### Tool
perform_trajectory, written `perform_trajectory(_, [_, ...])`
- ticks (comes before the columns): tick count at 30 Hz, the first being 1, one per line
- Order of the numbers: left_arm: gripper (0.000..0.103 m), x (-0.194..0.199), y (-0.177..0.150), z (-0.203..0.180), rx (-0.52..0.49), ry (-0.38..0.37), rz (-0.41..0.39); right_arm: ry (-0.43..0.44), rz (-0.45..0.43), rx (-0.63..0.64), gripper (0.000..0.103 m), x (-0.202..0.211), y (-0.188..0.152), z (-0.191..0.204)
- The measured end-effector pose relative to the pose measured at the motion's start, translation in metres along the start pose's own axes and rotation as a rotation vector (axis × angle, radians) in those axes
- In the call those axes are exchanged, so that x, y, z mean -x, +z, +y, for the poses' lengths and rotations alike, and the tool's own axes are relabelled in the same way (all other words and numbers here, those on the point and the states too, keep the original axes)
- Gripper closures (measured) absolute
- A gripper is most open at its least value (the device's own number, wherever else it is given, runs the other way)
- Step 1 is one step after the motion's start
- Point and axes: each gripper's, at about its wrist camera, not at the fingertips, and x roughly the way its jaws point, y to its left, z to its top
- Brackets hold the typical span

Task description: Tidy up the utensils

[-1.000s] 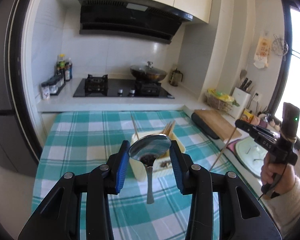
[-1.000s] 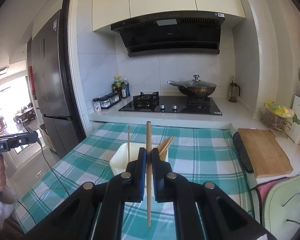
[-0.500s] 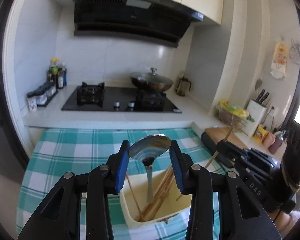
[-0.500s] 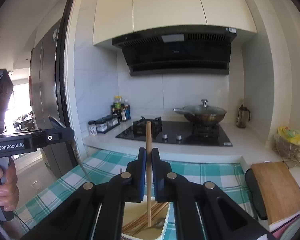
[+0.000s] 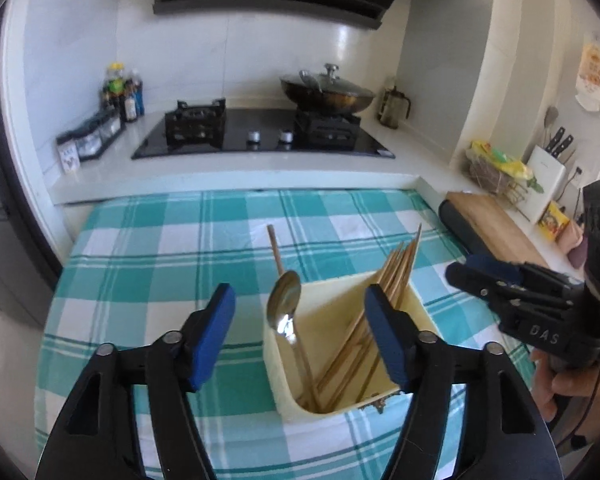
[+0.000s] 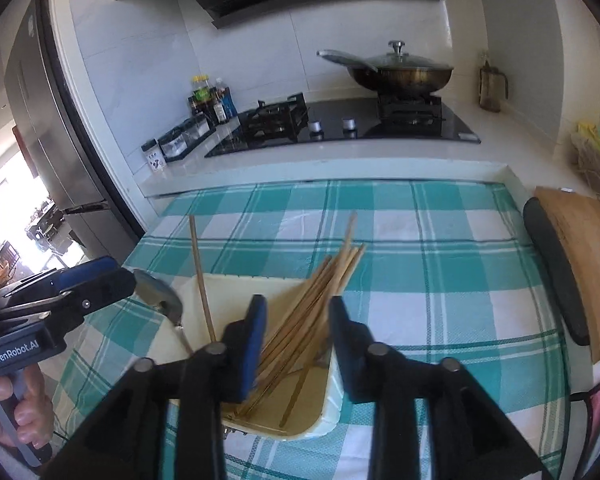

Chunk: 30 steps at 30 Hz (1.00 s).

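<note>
A cream utensil bin point(image 5: 414, 310) point(image 6: 332, 404) stands on the teal checked tablecloth. A metal spoon point(image 5: 285, 308) point(image 6: 158, 294) leans in its left side, bowl up. A bundle of wooden chopsticks point(image 5: 396, 276) point(image 6: 328, 276) leans to the right, and a single chopstick point(image 5: 275, 250) point(image 6: 199, 264) stands at the left. My left gripper point(image 5: 300, 334) is open and empty just above the bin. My right gripper point(image 6: 296, 344) is open and empty over the chopsticks; it also shows in the left wrist view point(image 5: 516, 292).
The tablecloth point(image 5: 148, 272) covers the table. Behind it is a counter with a gas hob point(image 5: 260, 132), a lidded wok point(image 5: 326, 90) and bottles point(image 5: 122, 94). A wooden cutting board point(image 5: 496, 228) and knife block point(image 5: 548, 176) lie at the right.
Both grippers have opened. The spoon left my left gripper and the chopstick left my right gripper; both now rest in the bin. Both views tilted down toward the bin.
</note>
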Motion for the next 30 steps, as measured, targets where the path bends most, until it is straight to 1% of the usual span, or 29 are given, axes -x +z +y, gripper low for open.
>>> perform_trajectory(1, [0.013, 0.02, -0.002, -0.001, -0.015, 0.023, -0.05, -0.017, -0.046, 0.015, 0.05, 0.016, 0.001, 0.004])
perform_trajectory(3, [0.0, 0.057, -0.01, -0.005, -0.043, 0.063, -0.147, -0.057, -0.118, 0.054, 0.048, 0.048, 0.001, 0.013])
perform_trajectory(4, [0.0, 0.076, -0.017, -0.008, -0.049, 0.095, -0.202, -0.083, -0.15, 0.077, 0.047, 0.066, -0.002, 0.019])
perform_trajectory(5, [0.0, 0.092, -0.025, -0.012, -0.049, 0.135, -0.239, -0.105, -0.172, 0.091, 0.043, 0.08, -0.004, 0.025])
perform_trajectory(6, [0.0, 0.106, -0.035, -0.016, -0.043, 0.167, -0.265, -0.131, -0.199, 0.103, 0.028, 0.097, -0.012, 0.031])
perform_trajectory(7, [0.0, 0.119, -0.046, -0.019, -0.035, 0.168, -0.294, -0.15, -0.219, 0.108, 0.016, 0.11, -0.02, 0.035])
perform_trajectory(9, [0.0, 0.14, -0.069, -0.022, -0.019, 0.131, -0.338, -0.178, -0.26, 0.118, 0.014, 0.136, -0.044, 0.045])
perform_trajectory(10, [0.0, 0.148, -0.081, -0.024, -0.009, 0.136, -0.32, -0.186, -0.269, 0.122, 0.014, 0.146, -0.056, 0.049])
perform_trajectory(12, [0.0, 0.158, -0.099, -0.027, 0.007, 0.174, -0.277, -0.194, -0.278, 0.12, 0.014, 0.163, -0.084, 0.056])
perform_trajectory(15, [0.0, 0.174, -0.121, -0.032, 0.004, 0.224, -0.254, -0.162, -0.286, 0.111, 0.014, 0.186, -0.118, 0.064])
perform_trajectory(18, [0.0, 0.187, -0.133, -0.033, 0.021, 0.23, -0.231, -0.154, -0.311, 0.095, 0.014, 0.207, -0.14, 0.074])
perform_trajectory(20, [0.0, 0.194, -0.138, -0.034, 0.041, 0.233, -0.212, -0.153, -0.318, 0.089, 0.014, 0.217, -0.148, 0.081])
perform_trajectory(24, [0.0, 0.204, -0.144, -0.044, 0.017, 0.243, -0.189, -0.204, -0.302, 0.14, 0.014, 0.227, -0.154, 0.1])
perform_trajectory(27, [0.0, 0.213, -0.144, -0.047, 0.02, 0.245, -0.198, -0.236, -0.299, 0.163, 0.014, 0.232, -0.158, 0.108])
perform_trajectory(30, [0.0, 0.219, -0.144, -0.048, 0.024, 0.259, -0.207, -0.242, -0.294, 0.165, 0.014, 0.236, -0.159, 0.109])
